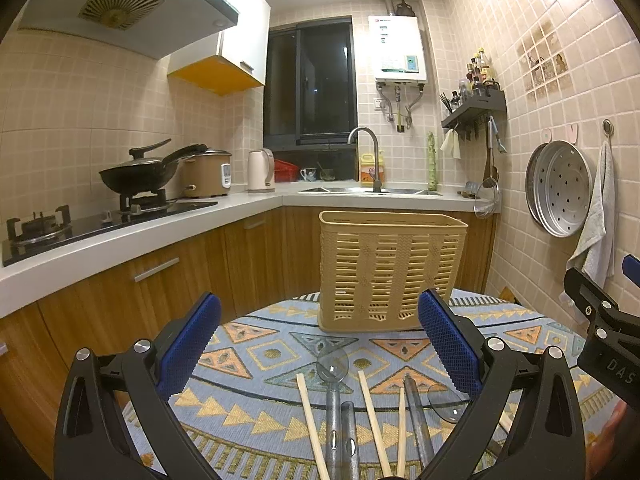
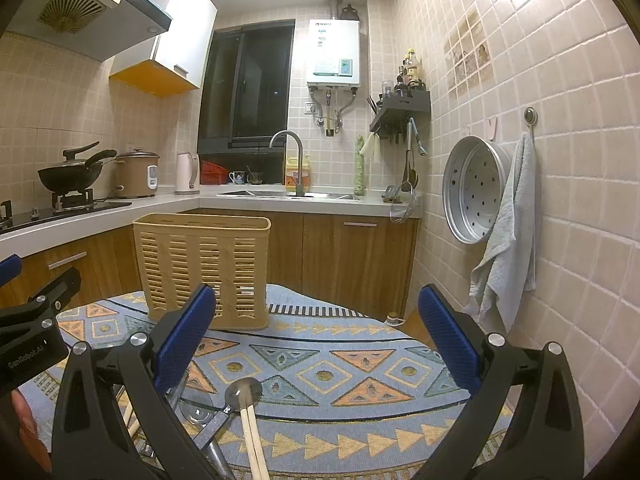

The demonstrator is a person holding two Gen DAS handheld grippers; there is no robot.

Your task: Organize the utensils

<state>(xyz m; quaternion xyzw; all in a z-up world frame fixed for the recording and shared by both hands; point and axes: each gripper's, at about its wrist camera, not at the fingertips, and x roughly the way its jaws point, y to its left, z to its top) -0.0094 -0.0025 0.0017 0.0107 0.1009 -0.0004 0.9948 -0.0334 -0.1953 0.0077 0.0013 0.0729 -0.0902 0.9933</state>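
Your left gripper (image 1: 320, 344) fills the bottom of the left wrist view, its blue-padded fingers (image 1: 188, 344) spread wide with nothing between them. Below the gap, at the bottom centre of that frame, the utensils lie loose on the patterned tablecloth (image 1: 256, 412): pale chopsticks (image 1: 372, 420) and clear plastic spoons (image 1: 332, 364), side by side with handles running toward the camera.

Your right gripper (image 2: 318, 340) sits the same way in the right wrist view, fingers (image 2: 448, 340) apart and holding nothing. Two chopsticks rest across a spoon bowl (image 2: 243, 391) at the bottom centre, and more spoons lie partly hidden behind the left finger at the lower left.

Readable writing: "GenRobot.AI" on the black body of the left gripper at the left edge of the right wrist view, and "DAS" on the right gripper's body at the right edge of the left wrist view. The labels on the white water heater (image 1: 397, 48) are too small to read.

A beige slotted utensil basket (image 1: 390, 272) stands upright at the far edge of the tabletop, beyond the utensils, in the middle of the left view and left of centre in the right view.

Around it: a wok (image 1: 140, 174) on the stove at the left, a rice cooker (image 1: 208, 172), a kettle (image 1: 261, 170), a sink with faucet (image 1: 370, 160), a spice shelf (image 1: 474, 110), and a perforated steamer tray (image 1: 560, 188) and towel (image 1: 598, 220) on the right wall.
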